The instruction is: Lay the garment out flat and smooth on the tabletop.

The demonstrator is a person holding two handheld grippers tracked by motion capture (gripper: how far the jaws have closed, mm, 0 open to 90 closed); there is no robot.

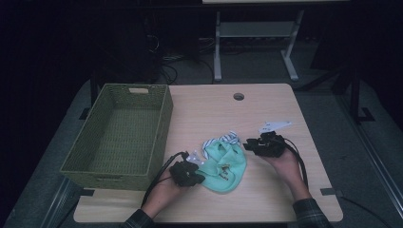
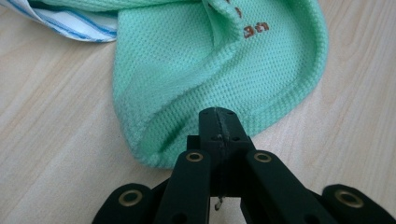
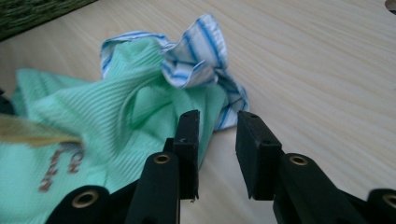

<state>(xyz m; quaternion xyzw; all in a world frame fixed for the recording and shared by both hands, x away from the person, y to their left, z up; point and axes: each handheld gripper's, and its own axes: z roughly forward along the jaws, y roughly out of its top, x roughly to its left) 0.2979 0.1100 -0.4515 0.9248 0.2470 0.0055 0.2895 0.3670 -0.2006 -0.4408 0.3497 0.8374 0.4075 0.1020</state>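
The tabletop (image 1: 266, 109), pale wood grain, is carrying a woven green basket (image 1: 164, 123) at left of the high view. The mint knit garment (image 1: 223, 164), striped white-blue collar bunched, is lying crumpled at lower centre. The left claw (image 2: 218, 122) is pinching its hem, jaws fully together. The right claw (image 3: 217, 140) is standing narrowly parted, empty, beside the collar. Likely step: gathering the garment; next, the right claw needs a grip.

High view is reading dim, surroundings falling to black. Gripper views are showing bright, even light with soft shadows; the nearest cloth (image 3: 56, 177) is blurring.
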